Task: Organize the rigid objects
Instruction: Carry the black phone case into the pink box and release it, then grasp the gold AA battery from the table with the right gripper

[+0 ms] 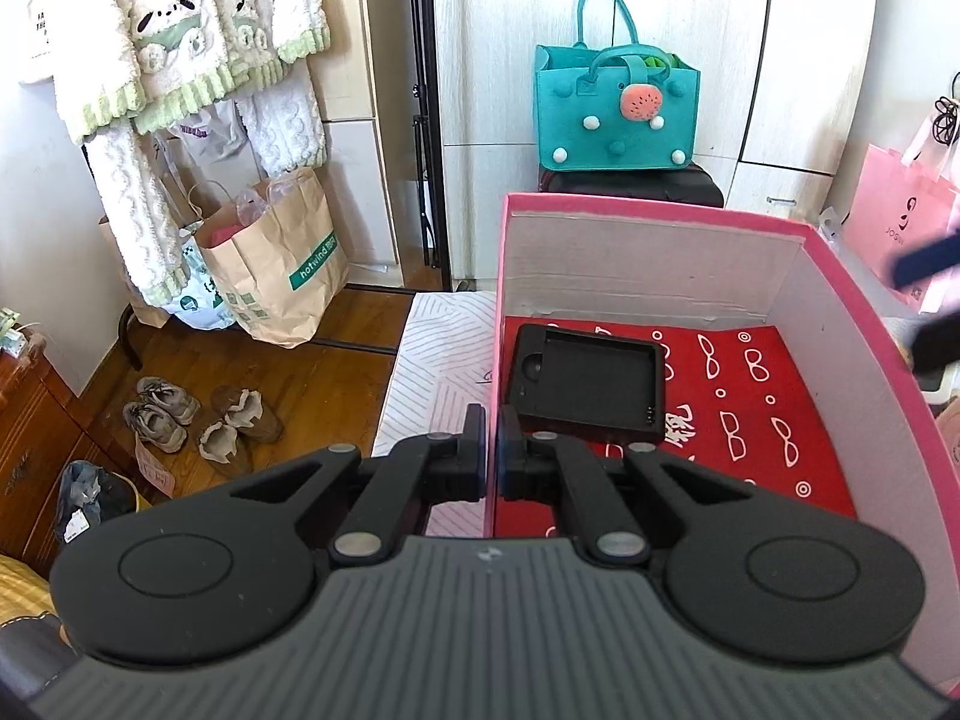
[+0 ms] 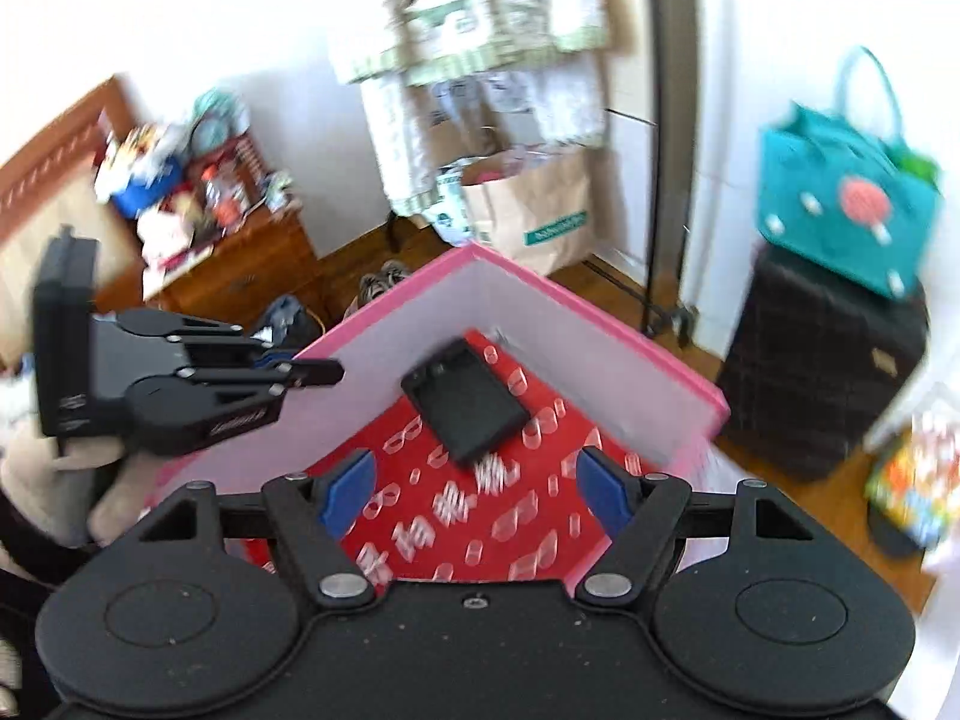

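A pink box (image 1: 654,258) lined with red patterned paper stands in front of me. A shallow black tray (image 1: 588,387) lies flat on the lining near the box's back left corner. My left gripper (image 1: 492,456) is shut on the box's left wall, one finger on each side of the cardboard. The right wrist view shows that left gripper (image 2: 333,371) clamping the wall edge of the box (image 2: 600,324). My right gripper (image 2: 474,492) hangs open above the red lining, with nothing between its blue pads (image 2: 351,489). The tray (image 2: 465,399) lies beyond it. This view is blurred.
A teal felt bag (image 1: 618,114) sits on a dark suitcase (image 2: 822,372) behind the box. A brown paper bag (image 1: 276,258) and shoes (image 1: 198,420) are on the wooden floor at left. A pink gift bag (image 1: 894,210) stands at right. A cluttered wooden cabinet (image 2: 240,252) is far left.
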`<state>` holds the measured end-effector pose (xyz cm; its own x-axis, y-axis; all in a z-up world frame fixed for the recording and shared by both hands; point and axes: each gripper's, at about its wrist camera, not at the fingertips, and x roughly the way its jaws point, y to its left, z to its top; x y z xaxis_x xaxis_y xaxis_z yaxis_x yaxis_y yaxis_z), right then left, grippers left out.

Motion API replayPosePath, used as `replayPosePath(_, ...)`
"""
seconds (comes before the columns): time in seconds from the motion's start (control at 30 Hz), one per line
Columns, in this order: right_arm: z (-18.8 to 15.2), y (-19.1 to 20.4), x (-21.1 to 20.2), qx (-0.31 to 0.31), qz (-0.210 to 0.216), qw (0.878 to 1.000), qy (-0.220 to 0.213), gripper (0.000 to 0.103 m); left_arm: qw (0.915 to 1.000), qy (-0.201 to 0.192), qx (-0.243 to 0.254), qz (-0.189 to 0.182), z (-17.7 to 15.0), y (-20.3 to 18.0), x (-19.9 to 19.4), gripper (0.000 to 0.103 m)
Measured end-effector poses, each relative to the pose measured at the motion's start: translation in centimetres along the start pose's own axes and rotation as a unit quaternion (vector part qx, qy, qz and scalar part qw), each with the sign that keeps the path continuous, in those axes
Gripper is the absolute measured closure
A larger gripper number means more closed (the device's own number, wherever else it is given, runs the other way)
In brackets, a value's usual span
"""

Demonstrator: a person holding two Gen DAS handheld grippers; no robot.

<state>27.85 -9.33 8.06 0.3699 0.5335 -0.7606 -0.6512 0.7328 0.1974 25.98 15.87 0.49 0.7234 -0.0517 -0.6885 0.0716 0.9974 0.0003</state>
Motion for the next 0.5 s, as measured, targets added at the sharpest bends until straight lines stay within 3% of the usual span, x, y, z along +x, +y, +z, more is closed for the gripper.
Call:
replayPosePath(0.27, -4.6, -0.9, -5.4, 0.105, 0.029, 0.994, -0.017, 0.024, 1.0000, -0.001, 0.006, 0.006, 0.1, -0.2, 0.1, 0.100)
replayPosePath(0.5, -8.6, 0.2, -8.2, 0.124, -0.035, 0.991, -0.022, 0.024, 0.9995, -0.011, 0.023, 0.018, -0.2, -0.9, -0.1, 0.100)
